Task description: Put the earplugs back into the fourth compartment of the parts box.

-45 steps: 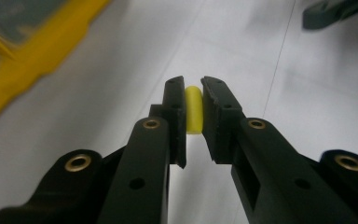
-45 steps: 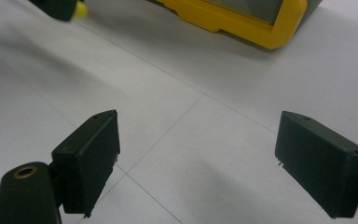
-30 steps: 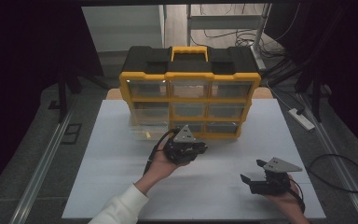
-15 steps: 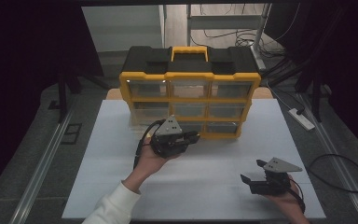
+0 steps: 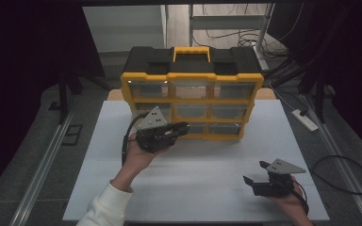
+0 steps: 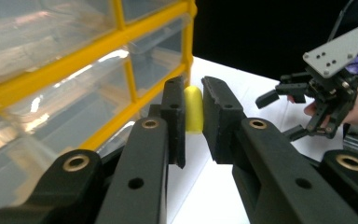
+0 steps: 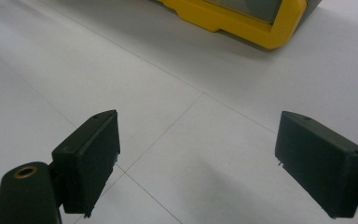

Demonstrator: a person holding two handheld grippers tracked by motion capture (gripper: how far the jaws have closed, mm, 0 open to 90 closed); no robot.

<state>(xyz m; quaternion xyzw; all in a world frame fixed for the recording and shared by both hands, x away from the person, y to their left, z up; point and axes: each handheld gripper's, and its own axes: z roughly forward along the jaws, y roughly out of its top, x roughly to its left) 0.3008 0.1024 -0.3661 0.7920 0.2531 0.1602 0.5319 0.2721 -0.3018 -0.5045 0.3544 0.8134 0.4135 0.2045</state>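
Yellow-framed drawer cabinet (image 5: 192, 94) at 12 o'clock — drawers unopened; left gripper (image 6: 194, 108) nearly pressed together (holding nothing), right gripper (image 7: 196, 154) spread — idle.

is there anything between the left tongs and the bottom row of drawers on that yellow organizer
Nothing visible does. The left tongs sit right at the drawer organizer's bottom row, jaws nearly closed with only bare white table beneath. The right tongs rest far off.

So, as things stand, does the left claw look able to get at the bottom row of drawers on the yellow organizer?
Probably yes: the left claw is already right at the organizer's bottom drawers, with nothing between. Its jaws are nearly shut, so it may need to open first.
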